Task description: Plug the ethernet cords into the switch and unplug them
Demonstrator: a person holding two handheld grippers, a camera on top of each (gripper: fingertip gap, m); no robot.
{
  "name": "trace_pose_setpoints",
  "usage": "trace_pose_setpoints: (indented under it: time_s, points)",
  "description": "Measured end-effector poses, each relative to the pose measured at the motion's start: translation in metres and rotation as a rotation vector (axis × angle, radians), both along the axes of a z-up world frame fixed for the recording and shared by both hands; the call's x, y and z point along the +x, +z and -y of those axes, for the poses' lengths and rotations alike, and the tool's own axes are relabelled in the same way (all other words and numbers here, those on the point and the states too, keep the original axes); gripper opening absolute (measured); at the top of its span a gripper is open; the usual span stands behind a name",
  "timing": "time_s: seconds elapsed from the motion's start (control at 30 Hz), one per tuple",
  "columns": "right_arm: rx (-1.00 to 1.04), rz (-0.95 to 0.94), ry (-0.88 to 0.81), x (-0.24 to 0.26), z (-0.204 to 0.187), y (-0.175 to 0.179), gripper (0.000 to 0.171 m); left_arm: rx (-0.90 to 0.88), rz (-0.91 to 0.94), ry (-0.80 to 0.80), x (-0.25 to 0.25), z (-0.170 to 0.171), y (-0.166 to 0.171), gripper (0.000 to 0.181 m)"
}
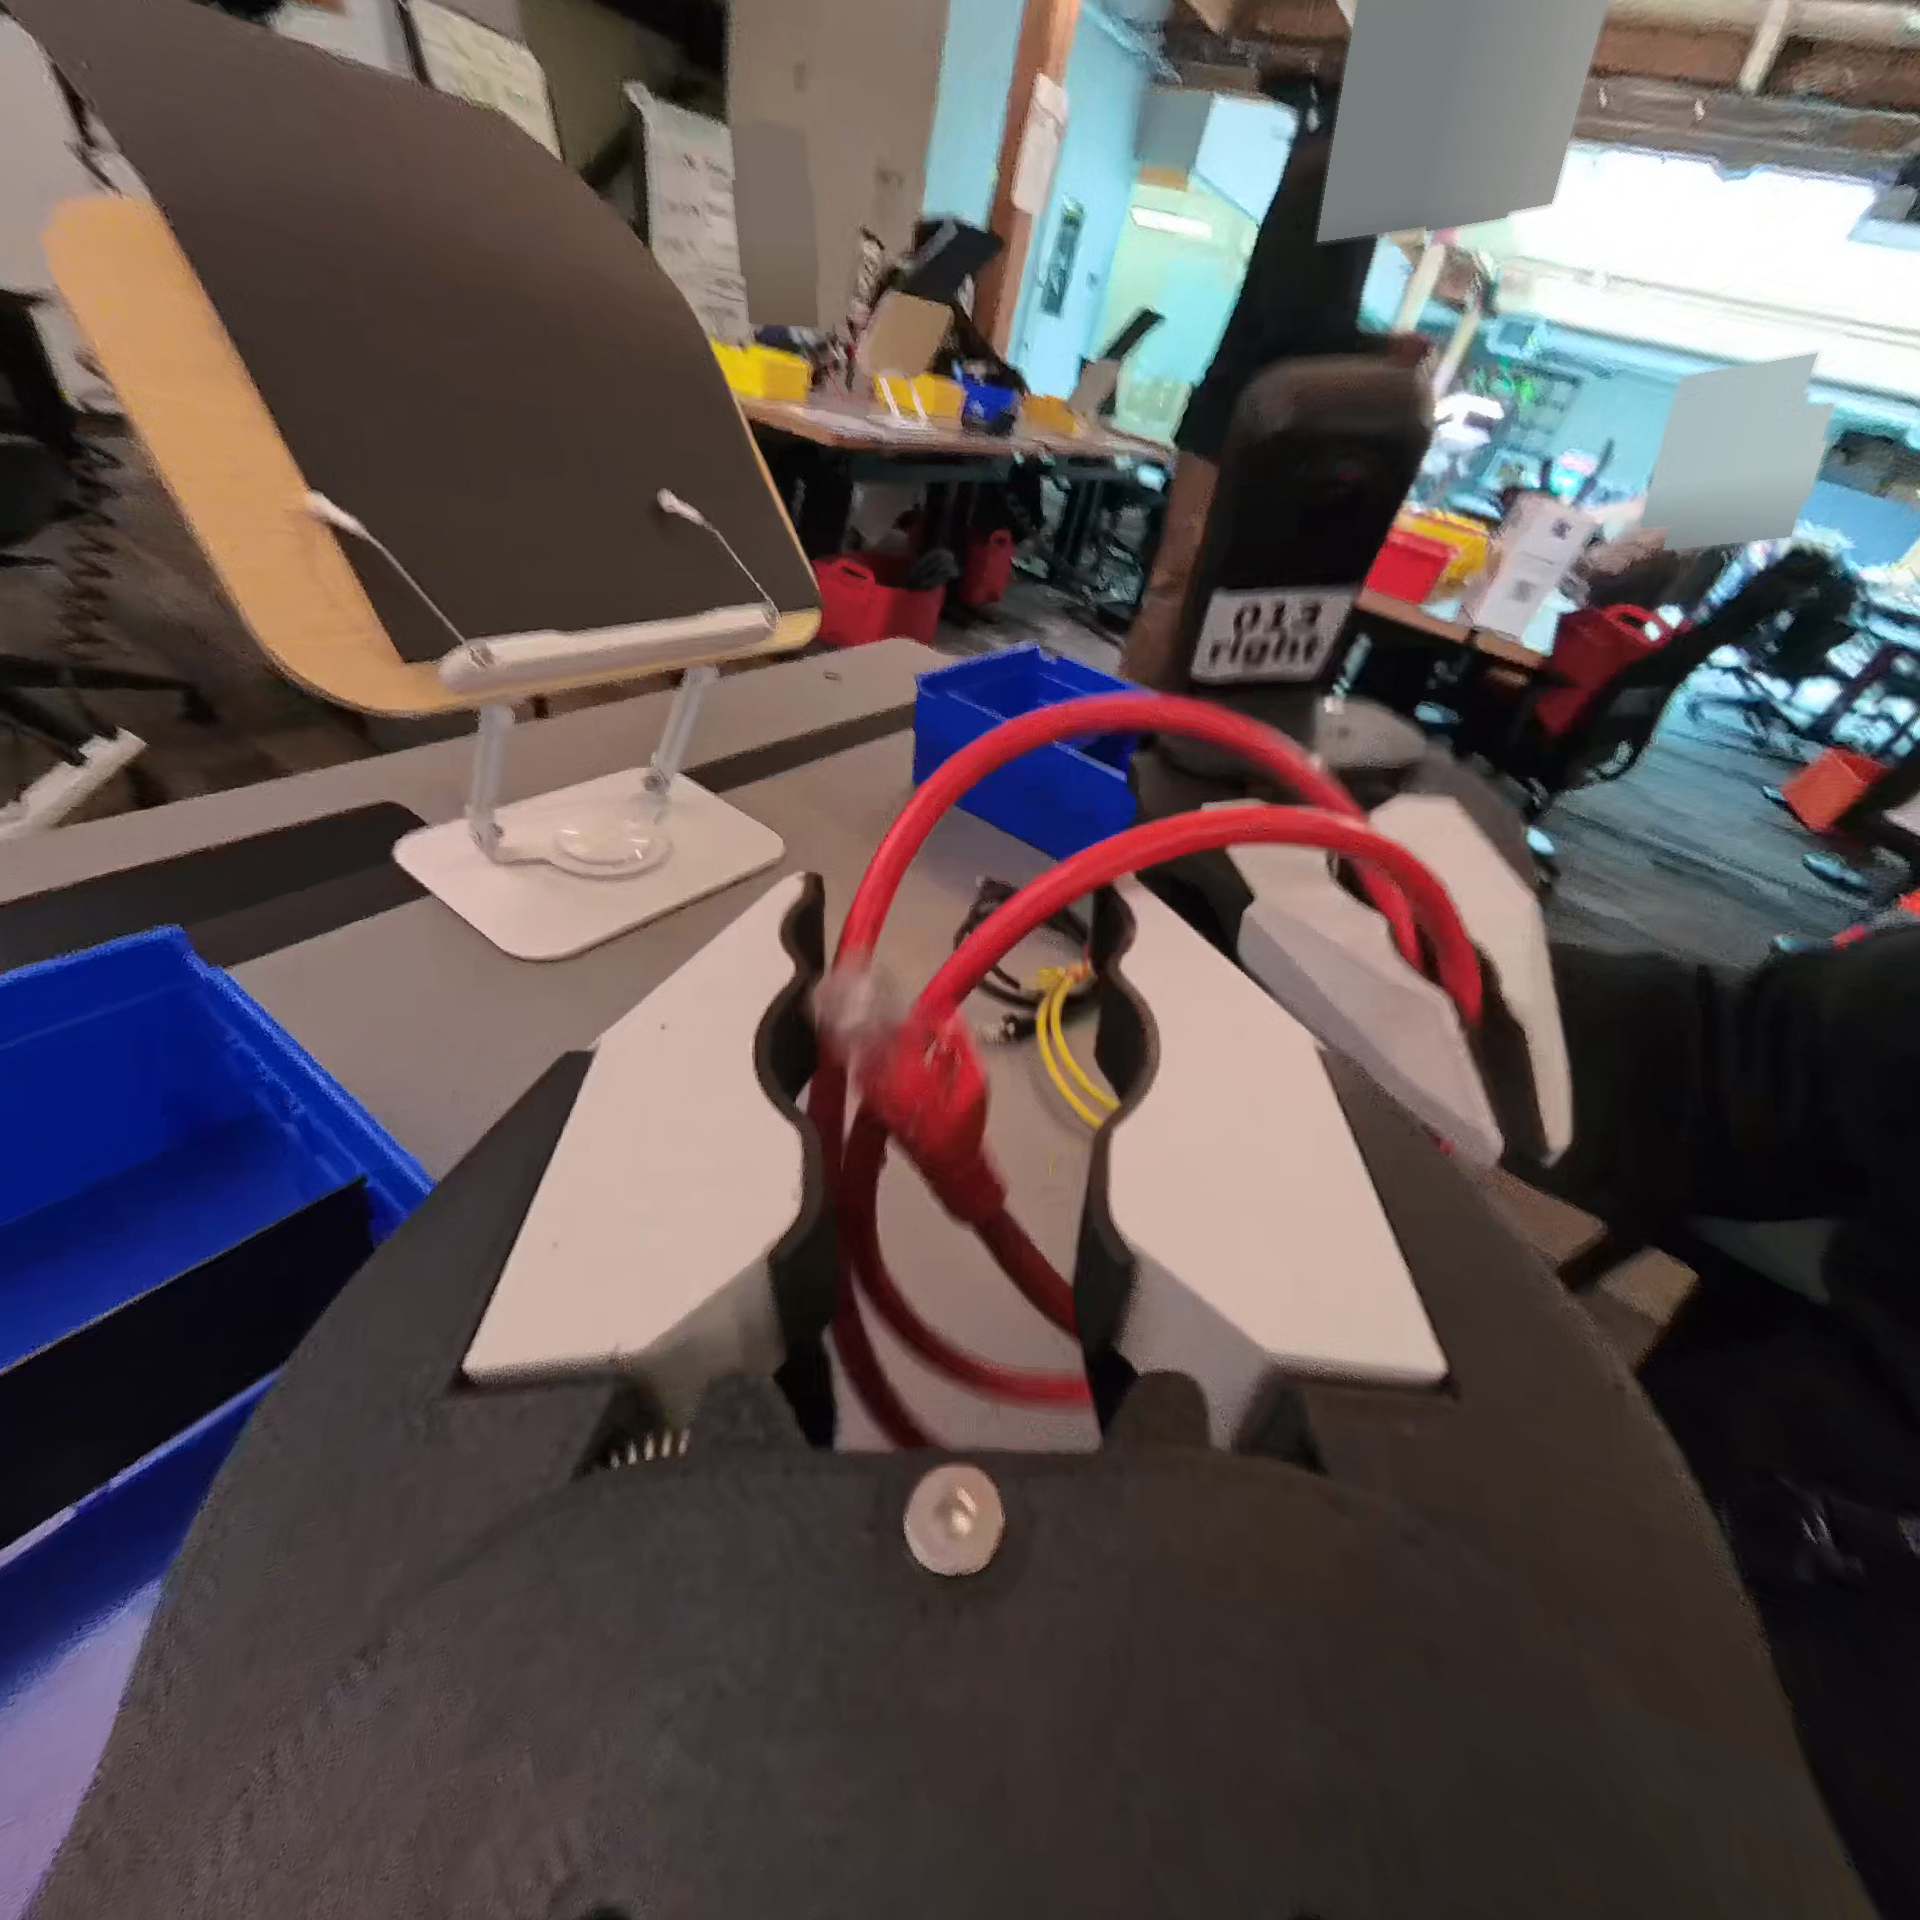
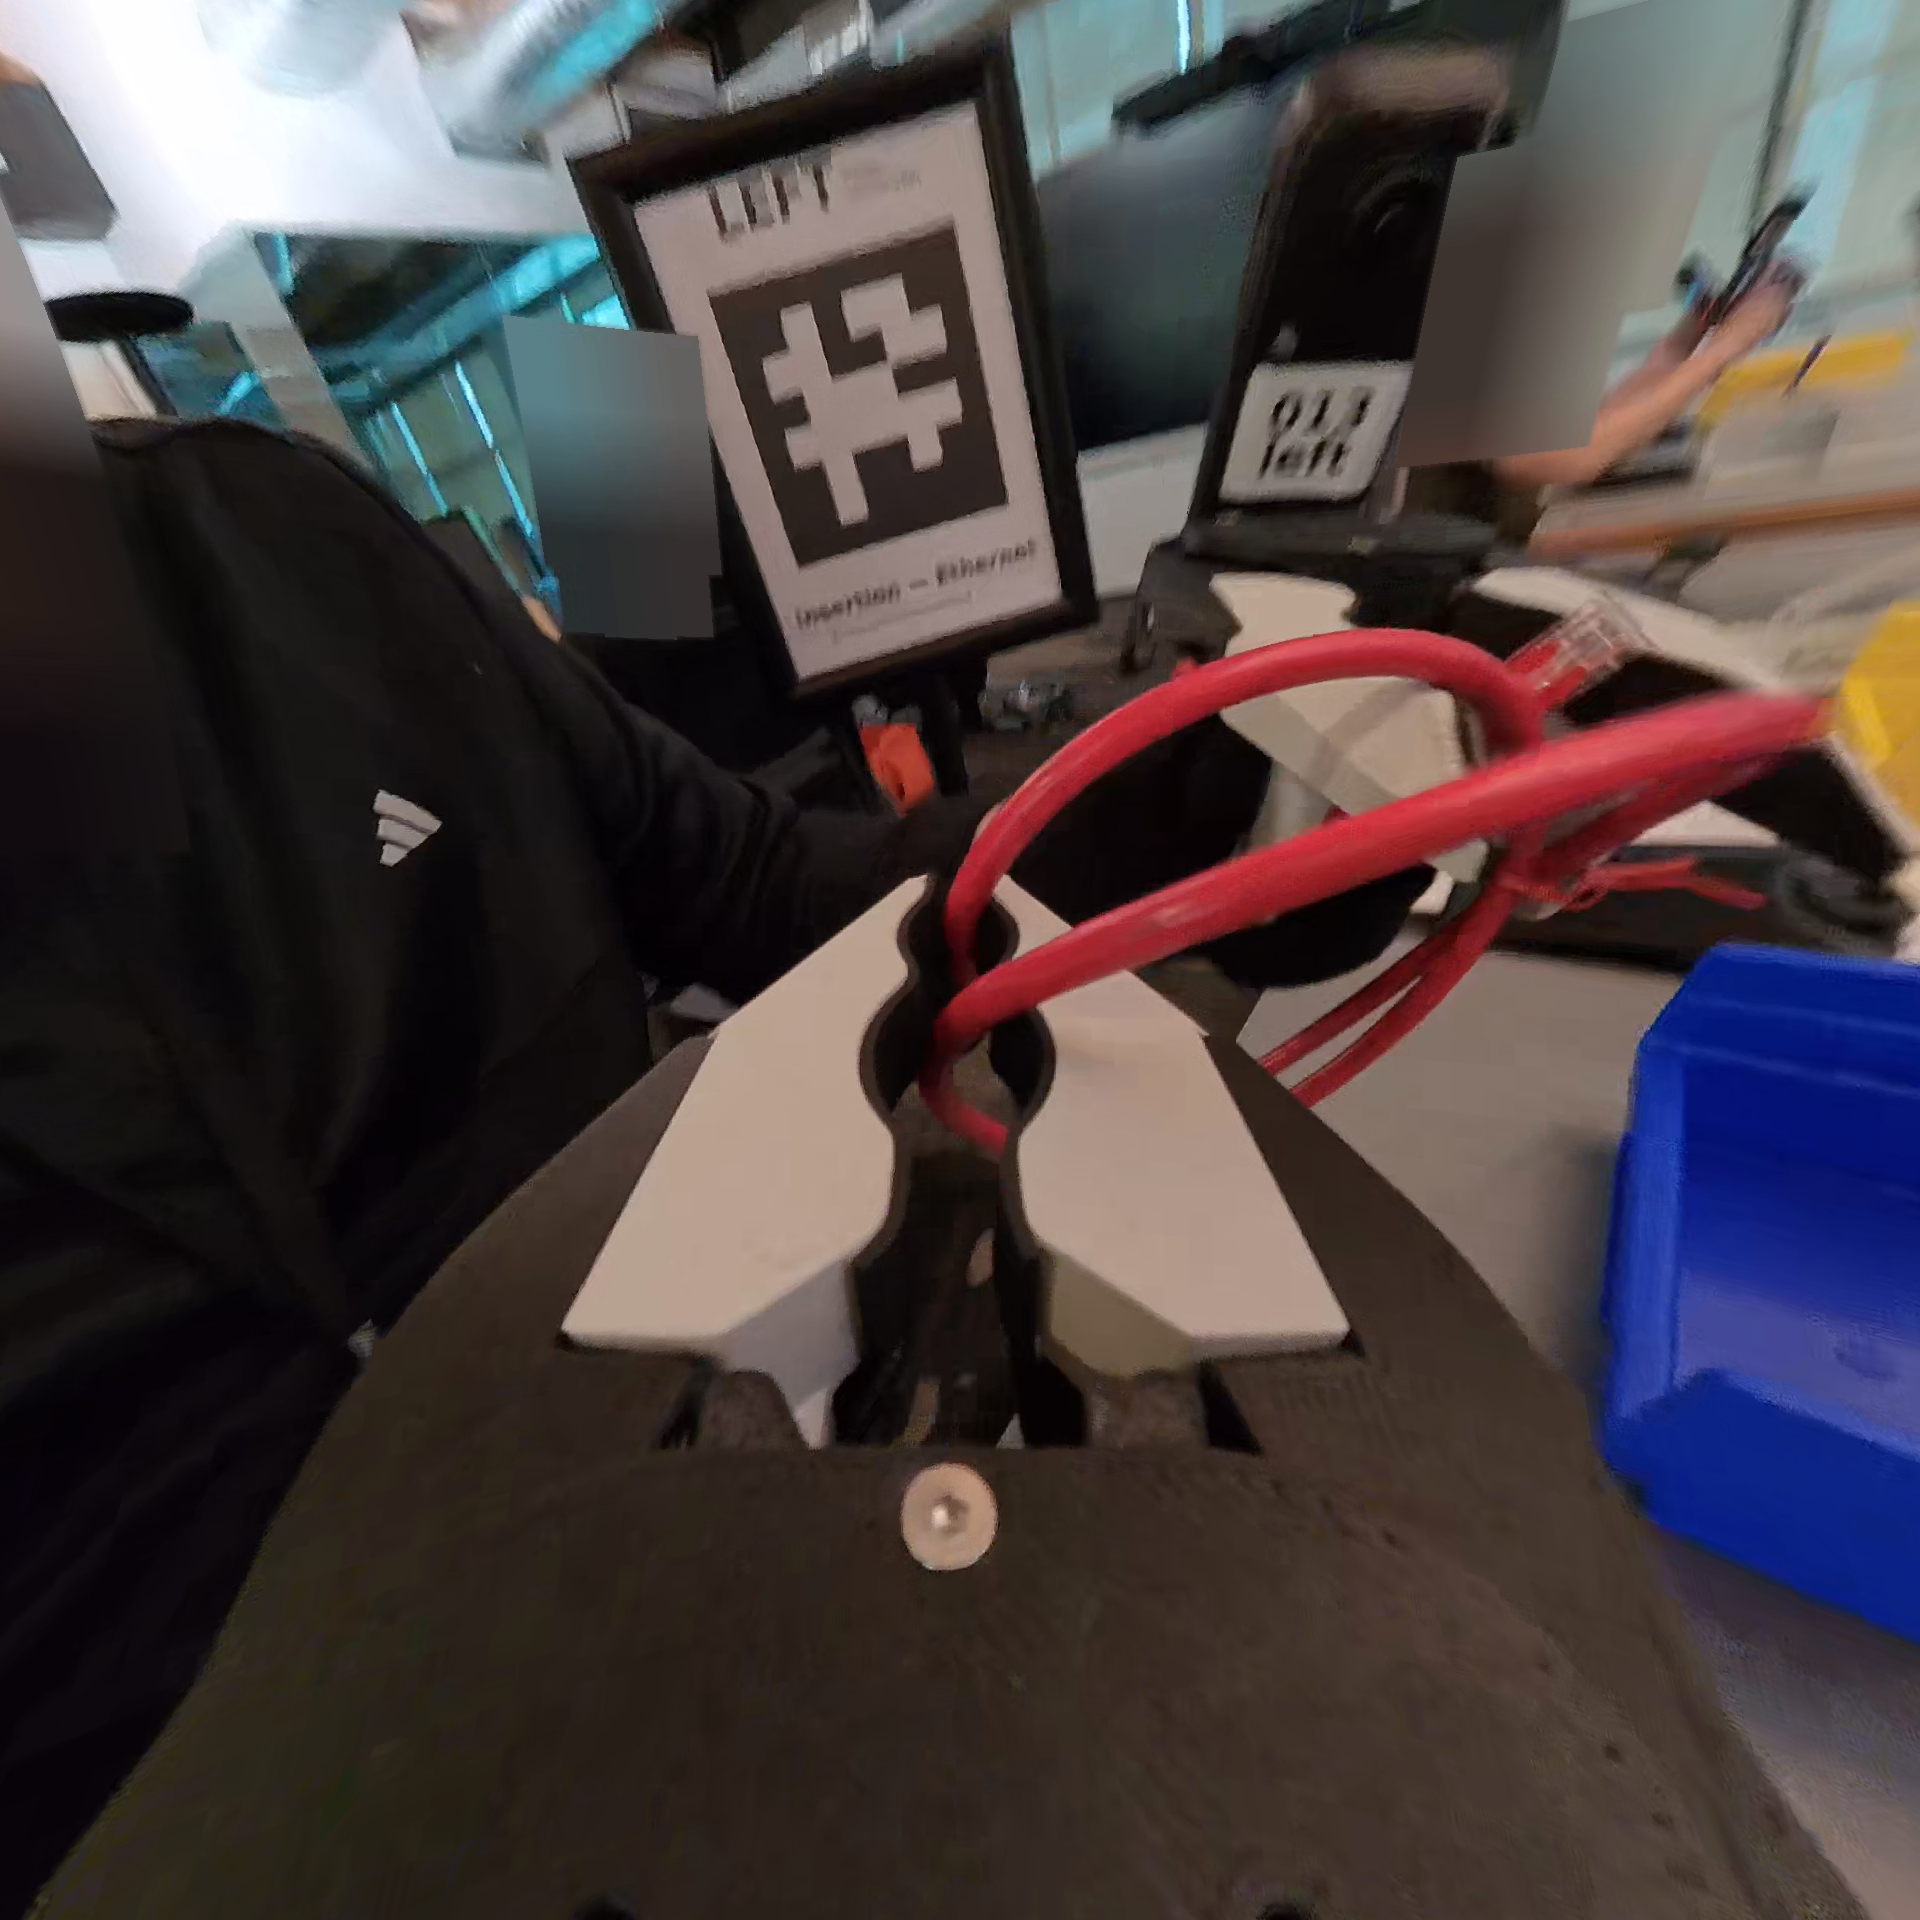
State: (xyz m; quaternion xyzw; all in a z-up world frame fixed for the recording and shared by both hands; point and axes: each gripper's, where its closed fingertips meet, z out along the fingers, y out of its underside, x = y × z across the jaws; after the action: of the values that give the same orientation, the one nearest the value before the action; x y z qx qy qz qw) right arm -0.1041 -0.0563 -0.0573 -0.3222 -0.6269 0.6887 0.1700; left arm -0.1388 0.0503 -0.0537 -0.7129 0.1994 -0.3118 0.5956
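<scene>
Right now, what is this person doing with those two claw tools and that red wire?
A person in a black top holds a two-finger gripper in each hand, with a coiled red ethernet cable strung between them above a grey table. The right gripper is clamped on the loops. The left gripper is open, with the cable's red plug sitting between its fingers. No switch shows in either view, so nothing looks plugged in yet. Blue bins stand nearby.
</scene>
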Motion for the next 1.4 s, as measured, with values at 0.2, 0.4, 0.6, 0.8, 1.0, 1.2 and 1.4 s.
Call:
trace_pose_setpoints:
  time_s: [0.2, 0.4, 0.6, 0.8, 1.0, 1.2, 1.4]
  points:
    - [0.025, 0.148, -0.036, 0.014, -0.026, -0.003, 0.003, 0.014, 0.180, -0.128, -0.026, 0.011, 0.012, 0.055]
    - [0.063, 0.372, -0.006, 0.026, -0.034, -0.034, 0.002, 0.118, -0.397, -0.017, -0.009, 0.016, -0.006, 0.067]
    - [0.119, 0.533, 0.162, 0.043, -0.005, -0.064, 0.002, 0.310, -1.017, 0.028, 0.043, 0.018, -0.039, 0.068]
    - [0.168, 0.598, 0.223, 0.053, 0.005, -0.077, 0.003, 0.240, -1.079, -0.106, 0.065, 0.028, -0.074, 0.014]
    - [0.215, 0.600, 0.004, 0.034, -0.028, -0.080, 0.022, 0.094, -1.078, 0.002, 0.043, 0.015, -0.081, 0.002]
    - [0.391, 0.560, -0.413, 0.011, -0.092, -0.079, 0.070, -0.081, -0.990, 0.289, -0.008, -0.009, -0.076, 0.001]
    - [0.562, 0.546, -0.608, -0.005, -0.114, -0.086, 0.050, -0.136, -0.935, 0.382, -0.019, -0.014, -0.077, 0.002]
